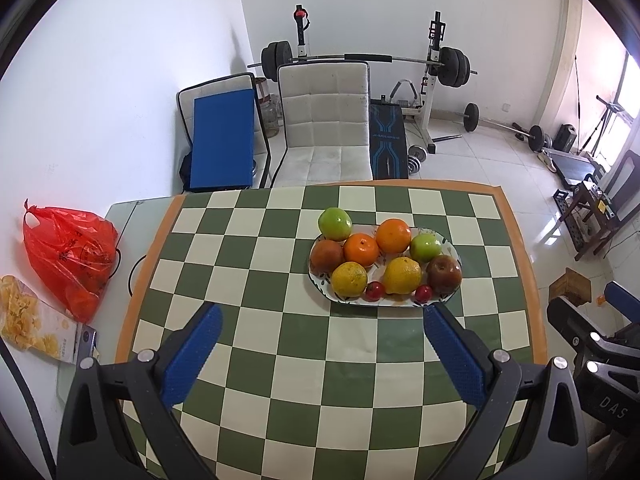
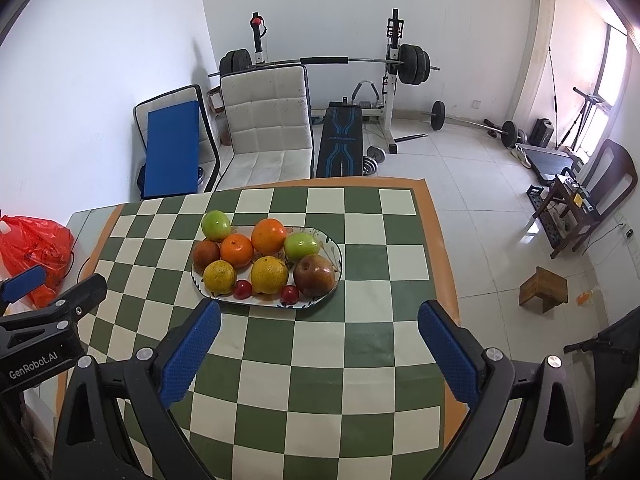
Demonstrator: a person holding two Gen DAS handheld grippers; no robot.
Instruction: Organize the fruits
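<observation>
**Q:** Gym gear along the white back wall — what does the left wrist view show nearer in?

**R:** Checkered cloth covers the surface [image 1: 248,280]. An oval plate [image 1: 320,282] lies toward the far right part of it, loaded with fruit: two green apples [image 1: 335,223], two oranges [image 1: 393,235], two yellow citrus [image 1: 349,279], two brownish-red apples [image 1: 444,274] and two small red fruits [image 1: 375,291]. A red plastic bag [image 1: 68,252] sits off the cloth at the left edge. The left hand-held gripper [image 1: 322,344] hangs released, fingers wide apart, holding nothing, near the plate's front rim.

**Q:** And the right wrist view?

**R:** Same plate [image 2: 334,276], now toward the far left. The right hand-held gripper [image 2: 320,344] is likewise spread and empty, its left finger [image 2: 192,354] just short of the rim.
</observation>
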